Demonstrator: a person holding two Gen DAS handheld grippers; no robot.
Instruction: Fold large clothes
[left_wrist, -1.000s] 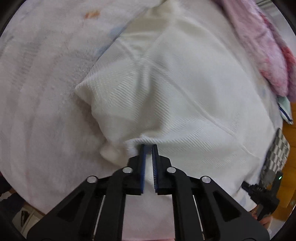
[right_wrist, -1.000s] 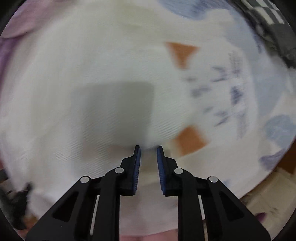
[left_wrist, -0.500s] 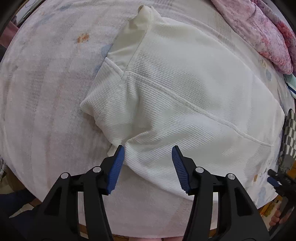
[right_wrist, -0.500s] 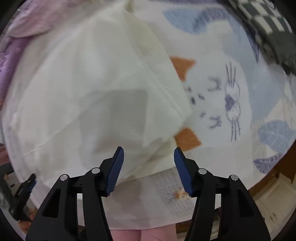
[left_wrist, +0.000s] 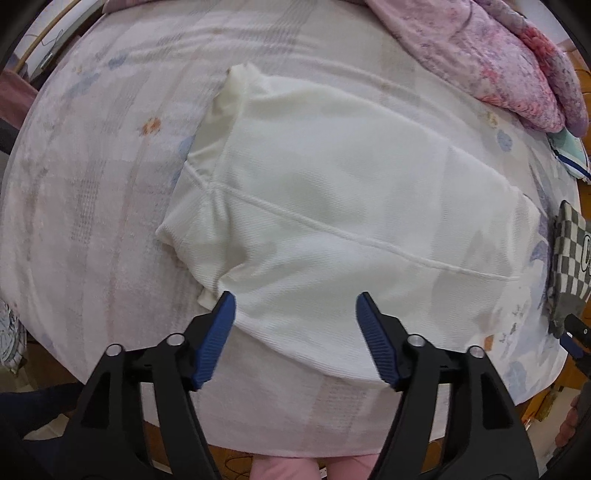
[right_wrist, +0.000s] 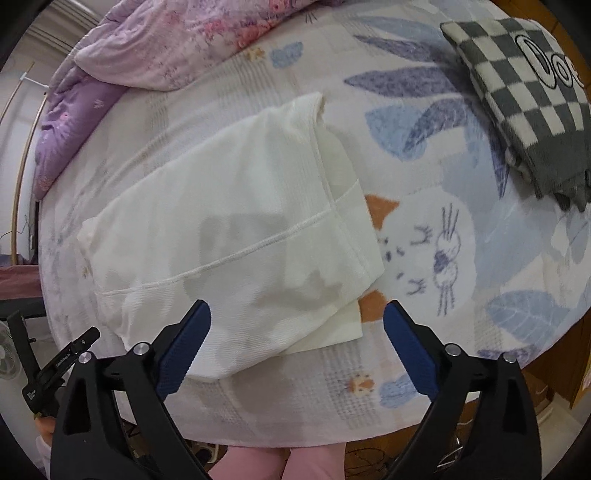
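A folded white knit garment (left_wrist: 332, 206) lies flat on the bed, with a raised seam running across it. My left gripper (left_wrist: 295, 306) hangs above its near left edge, jaws opening wide, nothing between the blue pads. In the right wrist view the same white garment (right_wrist: 240, 229) shows a stacked corner at the near right. My right gripper (right_wrist: 297, 314) hovers over that near edge, jaws opening, empty. Both grippers point down at the bed, clear of the cloth.
The bed carries a pale printed sheet (right_wrist: 443, 236) with a cat drawing. A pink and purple quilt (left_wrist: 480, 55) is bunched at the far side. A grey checked folded blanket (right_wrist: 524, 92) lies at the right. The near bed edge (left_wrist: 295, 439) and wooden floor show below.
Both grippers went from nearly shut at the garment's near edge to wide open, letting the cloth go, and both rose away from the bed, so more of the garment shows.
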